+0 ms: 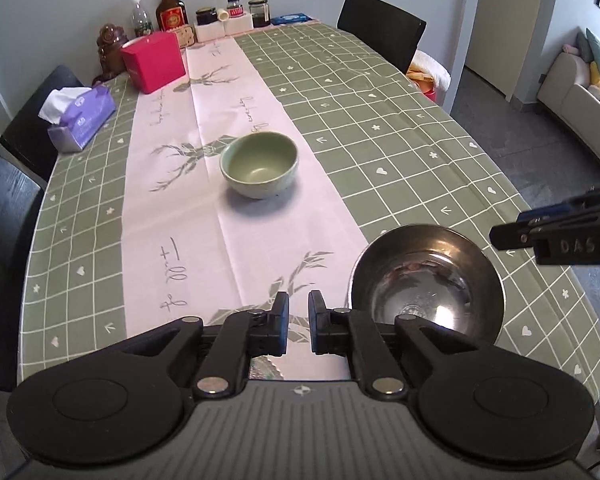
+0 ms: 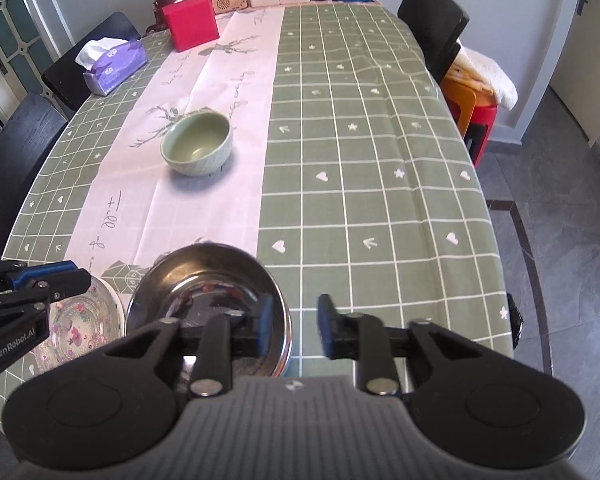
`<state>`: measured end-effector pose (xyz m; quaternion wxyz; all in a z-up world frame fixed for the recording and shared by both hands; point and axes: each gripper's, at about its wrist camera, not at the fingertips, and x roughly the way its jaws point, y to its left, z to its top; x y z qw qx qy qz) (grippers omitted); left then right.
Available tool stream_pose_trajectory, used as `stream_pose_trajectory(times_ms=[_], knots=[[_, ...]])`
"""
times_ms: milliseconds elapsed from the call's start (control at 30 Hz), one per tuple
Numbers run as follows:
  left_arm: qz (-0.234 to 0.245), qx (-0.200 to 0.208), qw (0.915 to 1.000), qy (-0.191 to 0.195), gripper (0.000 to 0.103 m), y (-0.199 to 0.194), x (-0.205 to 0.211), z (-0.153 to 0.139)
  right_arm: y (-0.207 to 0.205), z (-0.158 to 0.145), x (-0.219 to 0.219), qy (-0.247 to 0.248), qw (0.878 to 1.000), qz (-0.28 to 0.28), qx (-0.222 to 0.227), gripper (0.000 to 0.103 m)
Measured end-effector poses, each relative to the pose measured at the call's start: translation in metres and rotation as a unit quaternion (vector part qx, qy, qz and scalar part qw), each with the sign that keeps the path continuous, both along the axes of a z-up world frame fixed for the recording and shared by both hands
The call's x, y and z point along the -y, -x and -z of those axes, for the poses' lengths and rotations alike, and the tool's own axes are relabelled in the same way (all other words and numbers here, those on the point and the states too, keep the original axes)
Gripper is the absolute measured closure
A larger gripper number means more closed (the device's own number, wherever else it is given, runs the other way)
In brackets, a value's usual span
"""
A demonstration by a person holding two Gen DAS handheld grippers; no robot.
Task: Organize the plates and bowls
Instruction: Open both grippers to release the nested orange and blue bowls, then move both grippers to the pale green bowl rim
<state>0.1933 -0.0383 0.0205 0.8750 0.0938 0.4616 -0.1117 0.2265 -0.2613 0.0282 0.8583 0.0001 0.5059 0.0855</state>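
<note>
A pale green ceramic bowl (image 1: 260,164) (image 2: 198,144) stands upright on the white runner in the middle of the table. Nearer, a steel bowl (image 1: 428,280) (image 2: 208,284) sits close to the front edge. A glass plate with pink flowers (image 2: 80,320) lies to its left. My left gripper (image 1: 299,316) (image 2: 82,278) hovers over that plate, shut with nothing in it. My right gripper (image 2: 294,320) (image 1: 516,226) is open. In its own view its fingers straddle the steel bowl's right rim, one inside and one outside, neither pad pressing on it.
A purple tissue pack (image 1: 80,120) and a red box (image 1: 154,62) sit at the far left. Bottles and jars (image 1: 220,12) line the far end. Black chairs (image 1: 380,24) stand around the table. The green checked cloth (image 2: 380,200) drops off at the right edge.
</note>
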Motion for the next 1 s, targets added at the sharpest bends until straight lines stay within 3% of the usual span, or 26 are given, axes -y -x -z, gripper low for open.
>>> stream_pose_trajectory(times_ms=[267,300,367,433,633,733,900,1000], knots=[[-0.005,0.017,0.9997,-0.018,0.092,-0.009,-0.027,-0.007,-0.015,-0.005,-0.014,0.007,1.0,-0.01,0.006,0.07],[-0.009,0.016,0.9997,-0.016,0.091,-0.014,-0.032,-0.008,-0.017,-0.006,-0.017,0.003,1.0,-0.01,0.008,0.067],[-0.019,0.015,0.9997,-0.005,0.089,-0.023,-0.041,-0.009,-0.024,-0.008,-0.024,-0.006,1.0,-0.006,0.01,0.053],[-0.028,0.012,0.9994,0.016,0.086,-0.033,-0.052,-0.011,-0.032,-0.009,-0.032,-0.013,1.0,-0.006,0.006,0.049],[-0.054,-0.011,0.9943,0.091,0.08,-0.067,-0.076,-0.011,-0.061,-0.006,-0.063,-0.03,0.999,-0.017,-0.006,0.049],[-0.065,-0.026,0.9927,0.098,0.065,-0.087,-0.079,-0.005,-0.079,-0.004,-0.071,-0.048,0.999,-0.006,-0.023,0.049],[-0.086,-0.035,0.9894,0.112,0.062,-0.119,-0.083,0.005,-0.115,0.006,-0.076,-0.07,0.996,0.02,-0.044,0.051],[-0.098,-0.045,0.9839,0.142,0.062,-0.138,-0.086,0.012,-0.137,0.017,-0.076,-0.077,0.994,0.04,-0.061,0.058]])
